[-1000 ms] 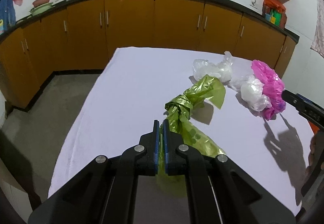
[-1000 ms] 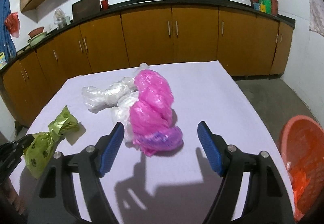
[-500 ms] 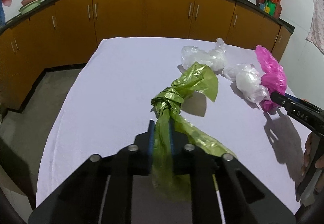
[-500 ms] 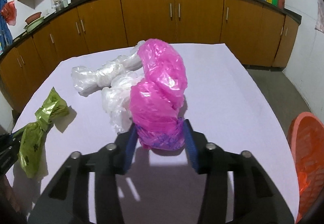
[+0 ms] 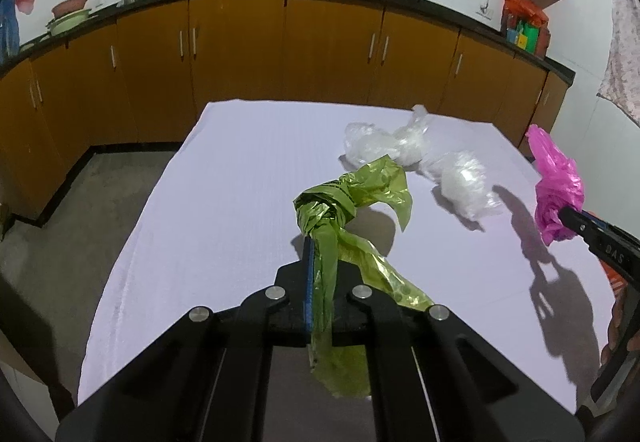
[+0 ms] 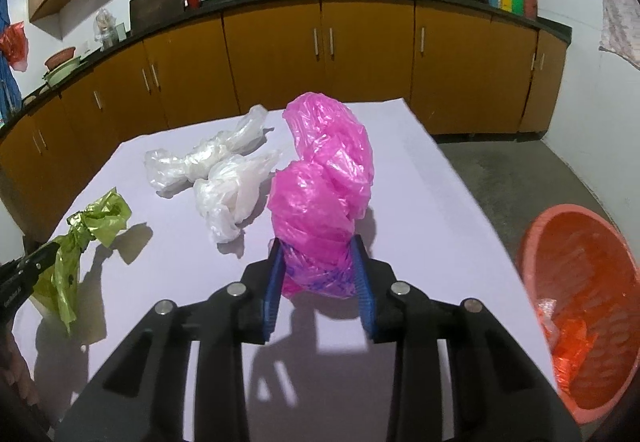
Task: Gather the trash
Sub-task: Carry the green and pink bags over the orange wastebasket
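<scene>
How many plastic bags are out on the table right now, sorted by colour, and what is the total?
Green bag: 1, gripped by the left tongs
Pink bag: 1, between the right tongs, which are closing on it
Clear bags: 2, lying loose on the table
Total: 4 bags

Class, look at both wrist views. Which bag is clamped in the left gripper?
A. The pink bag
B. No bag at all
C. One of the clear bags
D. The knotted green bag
D: in the left wrist view the left gripper is shut on the knotted green bag, while the pink bag sits between the closing jaws of the right gripper.
</scene>
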The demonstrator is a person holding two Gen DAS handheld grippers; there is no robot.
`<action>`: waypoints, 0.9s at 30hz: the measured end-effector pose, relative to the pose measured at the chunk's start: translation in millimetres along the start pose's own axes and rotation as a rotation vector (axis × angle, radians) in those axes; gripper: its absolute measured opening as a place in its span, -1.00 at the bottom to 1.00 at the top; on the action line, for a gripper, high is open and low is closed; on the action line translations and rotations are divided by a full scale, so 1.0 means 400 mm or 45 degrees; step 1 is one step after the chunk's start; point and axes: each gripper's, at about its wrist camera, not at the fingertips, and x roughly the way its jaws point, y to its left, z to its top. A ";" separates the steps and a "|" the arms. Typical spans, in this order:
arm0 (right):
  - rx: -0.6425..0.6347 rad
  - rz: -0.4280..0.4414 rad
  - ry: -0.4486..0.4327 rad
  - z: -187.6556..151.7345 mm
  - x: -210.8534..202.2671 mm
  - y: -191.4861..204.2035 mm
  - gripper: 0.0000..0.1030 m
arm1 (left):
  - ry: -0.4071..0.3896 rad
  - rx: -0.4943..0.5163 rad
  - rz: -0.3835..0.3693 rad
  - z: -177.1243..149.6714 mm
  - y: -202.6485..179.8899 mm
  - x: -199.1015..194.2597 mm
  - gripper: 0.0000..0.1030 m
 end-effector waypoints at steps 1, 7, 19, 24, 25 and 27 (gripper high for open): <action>0.006 -0.001 -0.009 -0.001 -0.012 -0.007 -0.37 | -0.008 0.003 -0.004 0.002 -0.008 -0.007 -0.93; 0.038 -0.010 -0.064 -0.009 -0.094 -0.054 -0.37 | -0.047 0.030 -0.035 0.017 -0.060 -0.042 -0.93; 0.110 -0.083 -0.179 -0.023 -0.244 -0.176 -0.38 | -0.094 0.102 -0.149 0.037 -0.215 -0.086 -0.93; 0.142 -0.138 -0.225 -0.042 -0.306 -0.238 -0.38 | -0.103 0.129 -0.211 0.038 -0.292 -0.098 -0.93; 0.148 -0.150 -0.233 -0.046 -0.319 -0.251 -0.38 | -0.105 0.135 -0.228 0.038 -0.311 -0.101 -0.93; 0.157 -0.174 -0.247 -0.054 -0.340 -0.272 -0.38 | -0.106 0.143 -0.254 0.038 -0.338 -0.104 -0.93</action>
